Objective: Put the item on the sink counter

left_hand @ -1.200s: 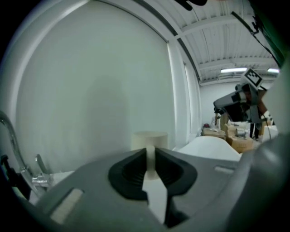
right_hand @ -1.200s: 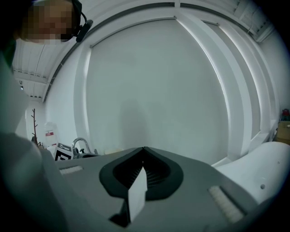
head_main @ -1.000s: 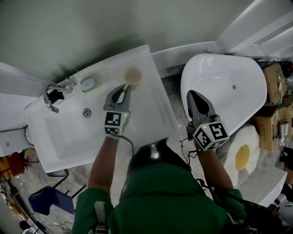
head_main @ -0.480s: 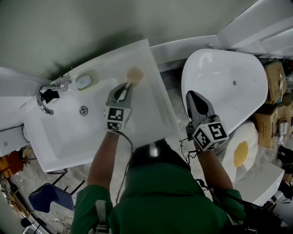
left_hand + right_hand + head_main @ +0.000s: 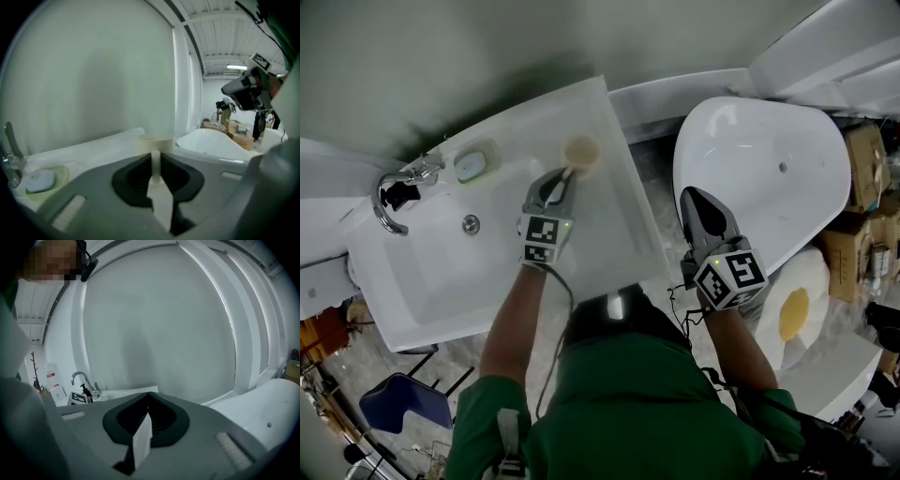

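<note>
A cream brush with a round head (image 5: 581,150) and a thin handle lies over the back right corner of the white sink counter (image 5: 614,202). My left gripper (image 5: 562,179) is shut on the handle, just in front of the head. In the left gripper view the handle (image 5: 155,165) runs between the jaws to the round head (image 5: 154,140); whether the head touches the counter I cannot tell. My right gripper (image 5: 697,200) hangs over the near rim of the white bathtub (image 5: 769,141), shut and with nothing in it (image 5: 148,399).
A chrome faucet (image 5: 394,199) stands at the sink's left. A soap dish with a pale bar (image 5: 475,163) sits at the back, and the drain (image 5: 470,223) is in the basin. An egg-shaped cushion (image 5: 795,316) and cardboard boxes (image 5: 865,173) lie right of the tub.
My left gripper has carried the brush a little toward the counter's back right corner. The right gripper has stayed where it was.
</note>
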